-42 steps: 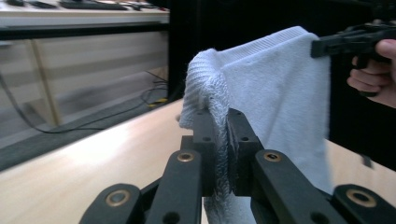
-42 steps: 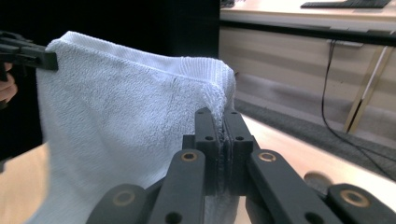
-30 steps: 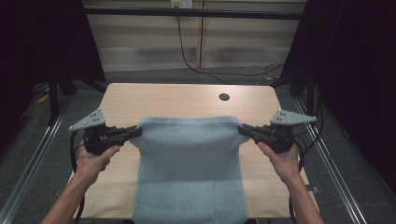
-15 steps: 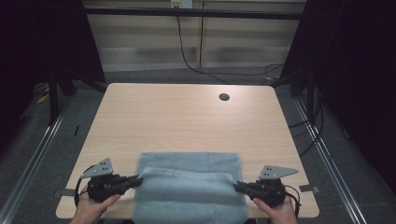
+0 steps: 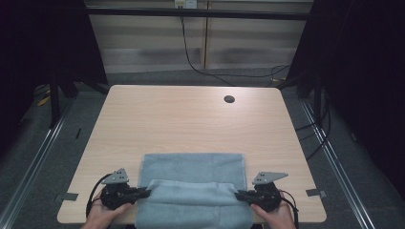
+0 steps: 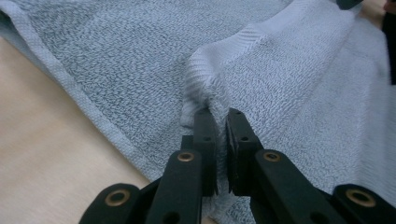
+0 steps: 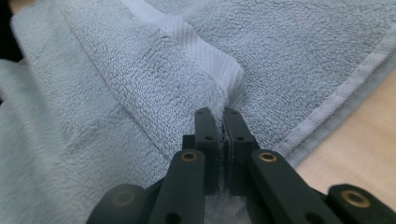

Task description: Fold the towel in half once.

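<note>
Towel (image 5: 193, 191): pale grey-blue, lying at the near edge of the tabletop (image 5: 191, 124), its near part draped over the edge — a raised fold runs across it between the two grippers.
Left gripper (image 5: 143, 192): jaws clamped on the fold's left corner.
Right gripper (image 5: 240, 194): jaws clamped on the fold's right corner.
Tabletop: light wood — a round hole (image 5: 229, 99) near its far edge.

Towel (image 5: 193, 191) near edge cut off by frame.
</note>
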A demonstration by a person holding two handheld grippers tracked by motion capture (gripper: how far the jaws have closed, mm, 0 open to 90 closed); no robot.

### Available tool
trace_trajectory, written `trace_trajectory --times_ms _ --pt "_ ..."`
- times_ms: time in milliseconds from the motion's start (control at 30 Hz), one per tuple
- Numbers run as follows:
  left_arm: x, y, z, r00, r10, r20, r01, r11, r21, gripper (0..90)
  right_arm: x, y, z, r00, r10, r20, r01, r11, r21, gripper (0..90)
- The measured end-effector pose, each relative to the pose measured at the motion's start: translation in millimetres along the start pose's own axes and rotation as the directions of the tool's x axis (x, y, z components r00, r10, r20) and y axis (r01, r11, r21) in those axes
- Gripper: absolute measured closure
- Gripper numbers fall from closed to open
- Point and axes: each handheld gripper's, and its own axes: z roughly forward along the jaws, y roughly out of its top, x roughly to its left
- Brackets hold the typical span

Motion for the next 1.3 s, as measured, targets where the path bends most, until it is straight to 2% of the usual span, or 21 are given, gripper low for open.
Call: trace_trajectory --times_ms 100,233,267,367,500,567,633,667,733,800,867,967,1067,1167,1233,1300 --pt "11.0 9.8 6.7 0.9991 0.001 -0.042 -0.002 1.0 -0.008 84.5 -10.1 13.4 7.8 0.999 -0.011 0.042 0.011 1.0 0.008 86.9" --pt "35.9 23.6 15.7 0.9978 -0.039 -0.054 0.038 0.9989 -0.029 84.6 -26.1 27.0 17.4 0.999 0.002 0.045 -0.002 1.0 0.003 86.9" --pt "41.8 27.2 18.1 0.9977 -0.045 -0.05 0.044 0.9986 -0.029 84.7 -29.3 30.9 19.5 0.9987 0.002 0.05 -0.003 1.0 0.006 86.9" --pt "55.1 39.9 26.1 0.9959 -0.052 -0.075 0.05 0.9984 -0.027 84.7 -39.7 41.7 27.2 0.9975 0.01 0.07 -0.01 1.0 0.004 86.9" --pt "70.5 55.0 38.3 0.9921 -0.061 -0.11 0.057 0.9976 -0.038 84.8 -58.6 60.2 38.4 0.9926 0.035 0.116 -0.036 0.999 0.002 86.9" --pt "77.4 62.0 43.3 0.989 -0.054 -0.138 0.048 0.998 -0.04 84.8 -67.0 67.0 44.3 0.9886 0.046 0.144 -0.044 0.999 -0.018 86.9" --pt "85.9 67.5 47.1 0.9889 -0.065 -0.133 0.06 0.9972 -0.045 84.9 -74.4 73.2 49.2 0.986 0.073 0.15 -0.07 0.997 -0.028 87.0" --pt "90.1 69.1 49.0 0.9881 -0.07 -0.137 0.063 0.9965 -0.055 84.9 -77.8 76.4 51.3 0.9846 0.073 0.159 -0.069 0.997 -0.033 86.9" --pt "97.6 75.6 52.0 0.9875 -0.073 -0.14 0.067 0.9968 -0.044 85.0 -84.1 82.5 55.3 0.9829 0.076 0.168 -0.071 0.997 -0.032 87.0" --pt "106.5 82.5 56.1 0.9847 -0.099 -0.144 0.093 0.9946 -0.048 85.0 -90.4 90.5 60.6 0.9802 0.066 0.187 -0.062 0.998 -0.03 86.9" --pt "113.0 90.6 60.0 0.9816 -0.101 -0.162 0.096 0.9947 -0.036 85.1 -98.3 97.2 67.5 0.975 0.079 0.208 -0.07 0.996 -0.051 87.0" --pt "120.3 98.5 64.3 0.9767 -0.092 -0.194 0.089 0.9957 -0.027 85.1 -109.9 107.2 76.1 0.9706 0.108 0.215 -0.094 0.993 -0.074 87.0" --pt "130.2 104.1 68.7 0.975 -0.097 -0.2 0.091 0.9951 -0.039 85.1 -117.0 116.6 82.0 0.9636 0.115 0.241 -0.1 0.992 -0.073 87.0" --pt "139.6 108.1 74.8 0.9726 -0.12 -0.199 0.107 0.9914 -0.076 85.2 -123.5 122.8 86.8 0.9547 0.133 0.266 -0.113 0.99 -0.089 87.0" --pt "145.4 115.2 78.6 0.9725 -0.111 -0.205 0.101 0.9932 -0.057 85.2 -130.0 125.6 89.5 0.9488 0.169 0.267 -0.143 0.983 -0.114 87.0" --pt "149.3 120.8 83.4 0.968 -0.114 -0.223 0.104 0.9929 -0.059 85.1 -133.2 129.3 91.2 0.9435 0.168 0.286 -0.142 0.984 -0.109 87.1"
